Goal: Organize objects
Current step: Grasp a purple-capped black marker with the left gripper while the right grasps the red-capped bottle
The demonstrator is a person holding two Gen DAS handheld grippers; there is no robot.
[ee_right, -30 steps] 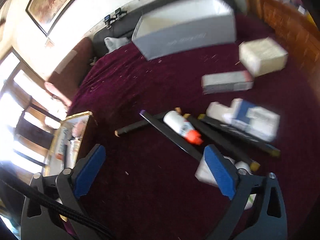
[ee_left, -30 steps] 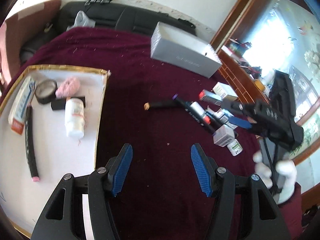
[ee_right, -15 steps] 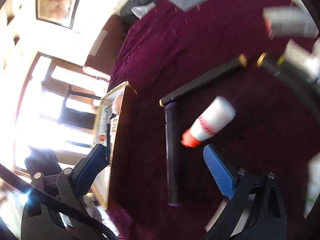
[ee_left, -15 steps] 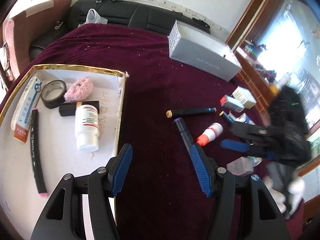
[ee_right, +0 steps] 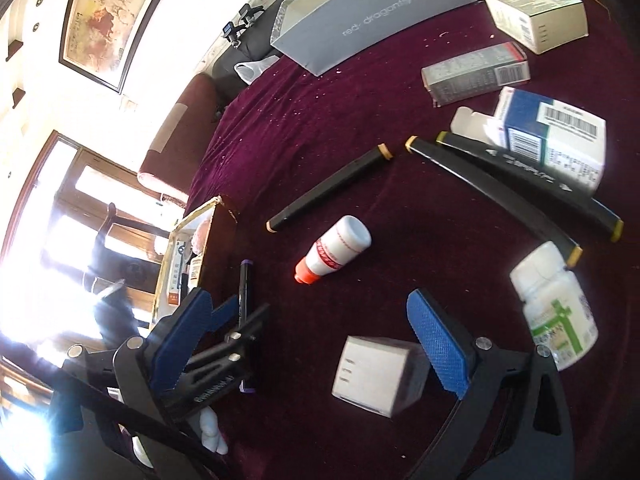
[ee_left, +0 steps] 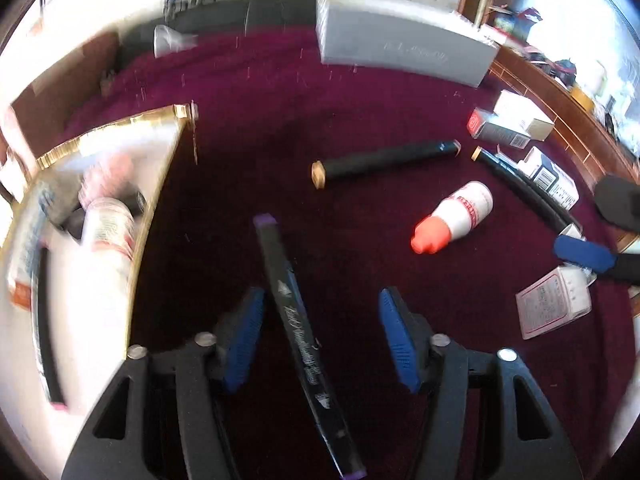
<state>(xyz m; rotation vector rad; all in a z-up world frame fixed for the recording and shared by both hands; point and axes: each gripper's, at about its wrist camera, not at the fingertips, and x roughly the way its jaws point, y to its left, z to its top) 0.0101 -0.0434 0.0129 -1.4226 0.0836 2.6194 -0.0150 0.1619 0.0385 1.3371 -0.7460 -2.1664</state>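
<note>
Both jaws spread wide, left gripper [ee_left: 320, 336] straddling a purple-capped marker [ee_left: 298, 328] at lower centre of the tabletop [ee_left: 360, 112], untouched, right gripper [ee_right: 312, 344] over a white box [ee_right: 376, 376], tray [ee_left: 160, 184] at left.

Maroon cloth [ee_right: 320, 128] as landmark. Framed painting [ee_right: 102, 20] on white wall beyond cloth's far edge. Black sofa [ee_left: 224, 20] along wall behind cloth, crumpled plastic bag [ee_left: 170, 40] on it. Wooden ledge [ee_left: 560, 100] with blurred clutter beside cloth's right edge. Bright window [ee_right: 36, 240] past its left side.
</note>
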